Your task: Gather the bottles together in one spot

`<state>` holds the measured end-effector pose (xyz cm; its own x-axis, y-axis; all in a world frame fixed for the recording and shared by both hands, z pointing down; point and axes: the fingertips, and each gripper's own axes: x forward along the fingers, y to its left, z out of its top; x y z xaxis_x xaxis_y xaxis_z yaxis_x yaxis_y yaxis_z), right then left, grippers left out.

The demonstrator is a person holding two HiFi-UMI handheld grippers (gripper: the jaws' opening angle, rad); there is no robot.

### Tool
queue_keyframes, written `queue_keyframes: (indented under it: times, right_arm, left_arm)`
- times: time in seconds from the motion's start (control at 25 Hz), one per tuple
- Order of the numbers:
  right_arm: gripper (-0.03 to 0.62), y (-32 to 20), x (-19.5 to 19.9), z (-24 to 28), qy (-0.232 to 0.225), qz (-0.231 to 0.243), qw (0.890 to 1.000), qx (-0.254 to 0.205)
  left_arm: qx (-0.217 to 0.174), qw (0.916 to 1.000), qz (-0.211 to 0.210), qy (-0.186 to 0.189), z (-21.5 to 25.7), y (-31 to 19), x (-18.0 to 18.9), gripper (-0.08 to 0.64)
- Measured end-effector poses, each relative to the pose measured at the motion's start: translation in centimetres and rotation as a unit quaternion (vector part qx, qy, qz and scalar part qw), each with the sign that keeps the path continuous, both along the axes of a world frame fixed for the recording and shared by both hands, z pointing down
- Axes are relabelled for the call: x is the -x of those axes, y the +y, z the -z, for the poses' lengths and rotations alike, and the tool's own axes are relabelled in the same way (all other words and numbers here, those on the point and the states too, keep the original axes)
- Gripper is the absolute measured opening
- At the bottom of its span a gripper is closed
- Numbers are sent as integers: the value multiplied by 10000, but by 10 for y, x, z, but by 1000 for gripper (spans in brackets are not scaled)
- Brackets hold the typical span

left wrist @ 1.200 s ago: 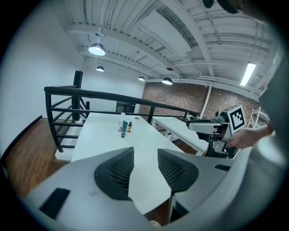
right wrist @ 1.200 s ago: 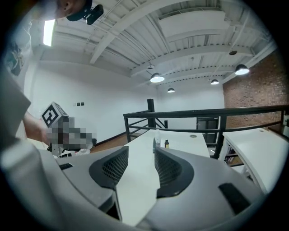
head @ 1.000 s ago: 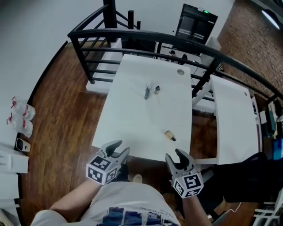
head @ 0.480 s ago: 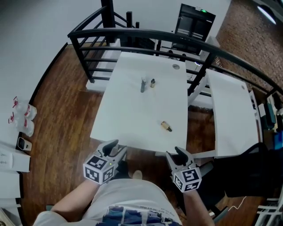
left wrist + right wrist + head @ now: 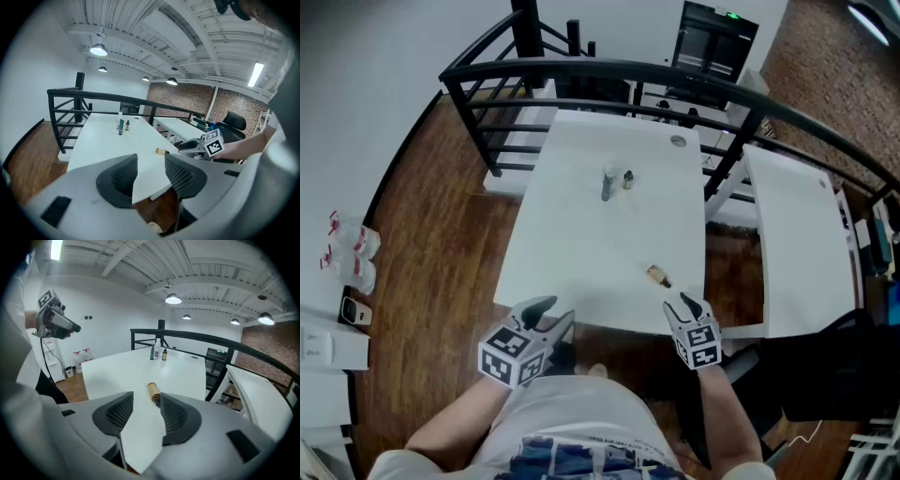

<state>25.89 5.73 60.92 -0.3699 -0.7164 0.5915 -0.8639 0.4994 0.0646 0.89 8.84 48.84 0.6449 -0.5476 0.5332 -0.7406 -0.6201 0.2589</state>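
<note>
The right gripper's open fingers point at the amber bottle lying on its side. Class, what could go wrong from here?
1. The small amber bottle lies on its side near the white table's front right corner; a nudge from the right gripper could roll it off.
2. The upright bottles at the far end stand close together; one careless placement might topple them.
</note>
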Motion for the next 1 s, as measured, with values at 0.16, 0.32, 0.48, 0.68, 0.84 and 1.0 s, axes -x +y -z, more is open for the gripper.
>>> queue_keyframes:
  times: [0.16,0.32,0.48,0.68,0.84,1.0]
  right_arm:
    - [207,-31,-9,-43,538,322,9977,275]
    - [201,-49,-9,-73,705,540,9943,588]
    - [144,-54,-5,-85,585,632,9934,761]
    - [98,-56,-2,-86,459,558,9942,799]
    - [94,-62,-2,-79,289,342,9959,781]
    - [91,-66,4,-47,194,172,9971,715]
  left_arm:
    - [86,9999,-117,-67,-7,-21,3,156]
    - [140,9996,-211,-137,-12,-40,7,156]
    - [238,9992,-294,-142,-21,-52,14,158]
    - [382,9985,-370,-108,-30,-65,24,158]
    - [480,9973,-545,-65,-38,-76,23,158]
    - [496,9962,-715,18,-39,-92,20,156]
